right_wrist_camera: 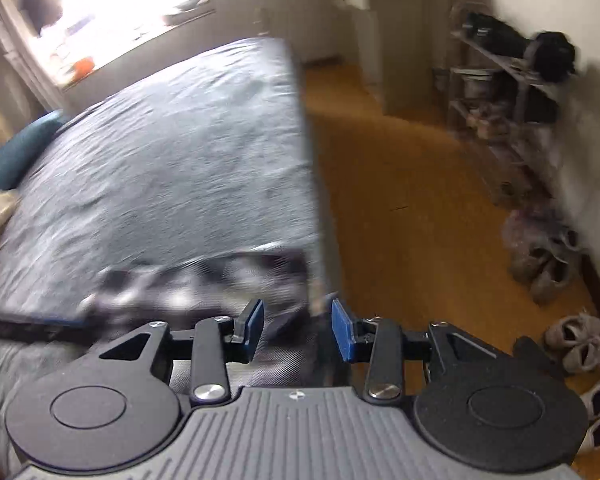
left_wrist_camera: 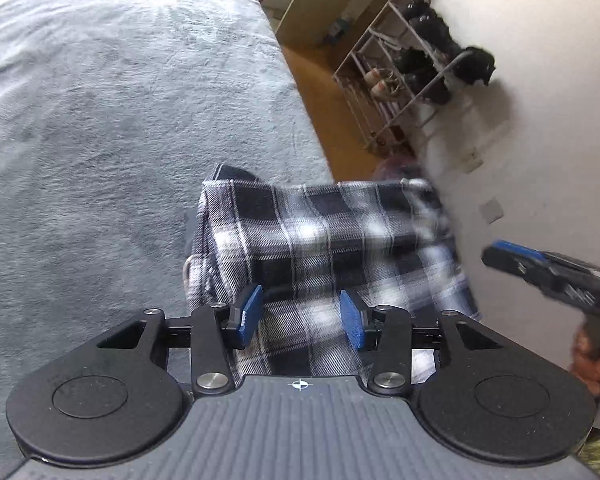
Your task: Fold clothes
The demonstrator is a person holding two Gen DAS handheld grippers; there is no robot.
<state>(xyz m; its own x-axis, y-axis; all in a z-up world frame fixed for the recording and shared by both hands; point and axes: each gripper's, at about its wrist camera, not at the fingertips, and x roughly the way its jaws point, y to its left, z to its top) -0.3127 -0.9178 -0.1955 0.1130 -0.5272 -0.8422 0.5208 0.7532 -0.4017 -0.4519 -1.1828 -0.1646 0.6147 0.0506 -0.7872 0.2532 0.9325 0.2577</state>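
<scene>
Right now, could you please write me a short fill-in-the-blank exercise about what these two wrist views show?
1. The shirt lying on the bed has a black and white ____ pattern.
2. The bed is covered by a ____ blanket.
3. The left claw hovers over the shirt with its jaws ____.
4. Against the wall stands a rack that holds ____.

Missing words: checked; grey; open; shoes

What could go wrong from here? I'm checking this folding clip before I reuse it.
1. The plaid garment lies at the bed edge, partly overhanging the floor; it may slide off.
2. Both the left gripper and right gripper look open, so nothing seems to hold the fold.
3. The right-wrist view is blurred, so a re-grasp could miss.
</scene>
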